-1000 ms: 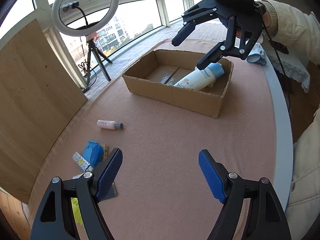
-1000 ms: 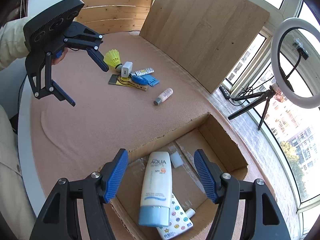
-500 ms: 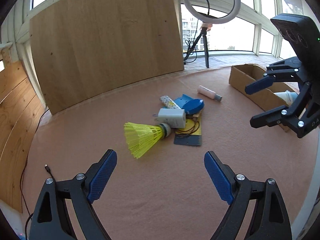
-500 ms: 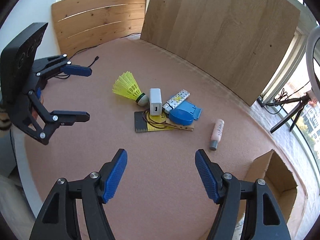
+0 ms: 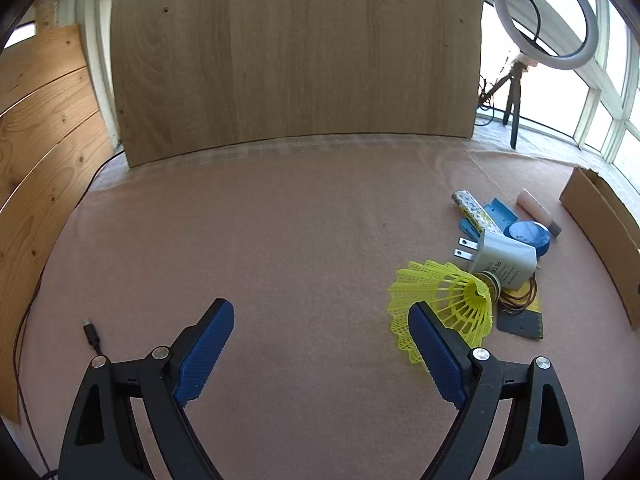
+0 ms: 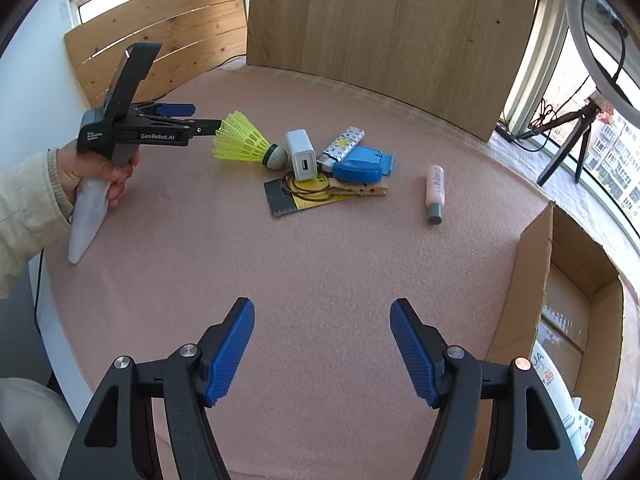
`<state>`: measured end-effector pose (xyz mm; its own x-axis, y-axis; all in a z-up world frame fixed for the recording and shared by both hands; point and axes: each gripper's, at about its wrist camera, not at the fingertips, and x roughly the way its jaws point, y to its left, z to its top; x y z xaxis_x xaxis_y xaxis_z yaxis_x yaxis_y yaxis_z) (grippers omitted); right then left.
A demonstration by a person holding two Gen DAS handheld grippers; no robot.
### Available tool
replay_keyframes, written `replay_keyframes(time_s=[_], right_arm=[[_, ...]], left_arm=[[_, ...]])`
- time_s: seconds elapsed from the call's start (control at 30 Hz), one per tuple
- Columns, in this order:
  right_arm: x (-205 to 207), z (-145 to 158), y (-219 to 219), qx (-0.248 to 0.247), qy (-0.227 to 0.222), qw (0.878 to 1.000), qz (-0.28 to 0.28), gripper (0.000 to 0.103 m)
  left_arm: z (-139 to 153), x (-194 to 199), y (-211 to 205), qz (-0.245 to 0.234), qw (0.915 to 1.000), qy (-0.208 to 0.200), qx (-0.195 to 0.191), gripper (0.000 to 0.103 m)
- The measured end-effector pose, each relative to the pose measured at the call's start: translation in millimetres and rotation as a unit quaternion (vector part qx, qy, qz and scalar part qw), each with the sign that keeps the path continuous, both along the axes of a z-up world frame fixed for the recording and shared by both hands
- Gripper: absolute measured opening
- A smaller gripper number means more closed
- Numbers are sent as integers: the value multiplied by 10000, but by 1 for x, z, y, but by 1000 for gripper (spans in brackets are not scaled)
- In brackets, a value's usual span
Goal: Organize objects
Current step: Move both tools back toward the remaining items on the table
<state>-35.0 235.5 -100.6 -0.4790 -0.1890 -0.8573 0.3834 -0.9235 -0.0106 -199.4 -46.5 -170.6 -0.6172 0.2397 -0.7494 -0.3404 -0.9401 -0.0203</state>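
Observation:
A yellow shuttlecock [image 5: 444, 300] [image 6: 244, 142] lies on its side at the left end of a small pile on the pink table cover. My left gripper [image 5: 320, 320] [image 6: 200, 117] is open and empty; its right finger [image 5: 432, 352] overlaps the shuttlecock's skirt edge, and the shuttlecock is outside the jaws. Beside the shuttlecock lie a white charger [image 5: 504, 256] [image 6: 301, 154], a patterned lighter [image 6: 344, 142], a blue case [image 6: 360, 166], a ruler [image 6: 296, 200] with a clothespin [image 6: 360, 191], and a pink bottle [image 6: 435, 188]. My right gripper [image 6: 322, 320] hangs open and empty over bare cover nearer me.
An open cardboard box [image 6: 560, 280] [image 5: 600, 220] stands at the right with a sunscreen tube [image 6: 548, 372] inside. A wooden board [image 5: 296, 52] leans behind the table. A cable end [image 5: 92, 336] lies at the left. A ring light [image 5: 546, 16] stands beyond.
My left gripper swung away from the box side and came down to the left of the pile, beside the shuttlecock. My right gripper left the box and now faces the pile.

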Motion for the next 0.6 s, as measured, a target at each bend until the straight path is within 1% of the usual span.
replay_keyframes(time_s=[0.1,0.17,0.23,0.33,0.37,0.4,0.43,0.47,0.53,0.6], right_arm=[[6,-3,9,-29,-48,9999,-105,66],[11,-3,11,-46,-63,9999,-95,67],[15,-3,13,-40,-38,10000,-69,67],[16,-4,17,-96,2,9999,-140,67],[15,-5,18,-127,13,9997,-187,67],[14,-6,19,-166,24,9996,-231,67],[12,-8,18,-212,31,9994,-263,67],[10,-9,17,-260,37,9993,-272,67],[5,-13,10,-354,68,9991,-221,67],[-3,-18,3,-484,40,9986,-227,67]], left_arm=[[-8,-5,25,-444,9989,-87,-144,91],[-6,-1,42,-725,9972,-67,-181,91],[-4,11,61,-902,9957,-65,-214,91],[-3,34,88,-1081,9941,-89,-86,91],[-4,40,96,-1060,9943,-96,-60,90],[-2,44,103,-986,9951,-98,-30,86],[-3,47,105,-896,9959,-136,64,75],[-3,50,107,-808,9963,-223,180,66],[-2,56,105,-559,9976,-269,292,62],[1,63,100,-389,9984,-194,371,62]])
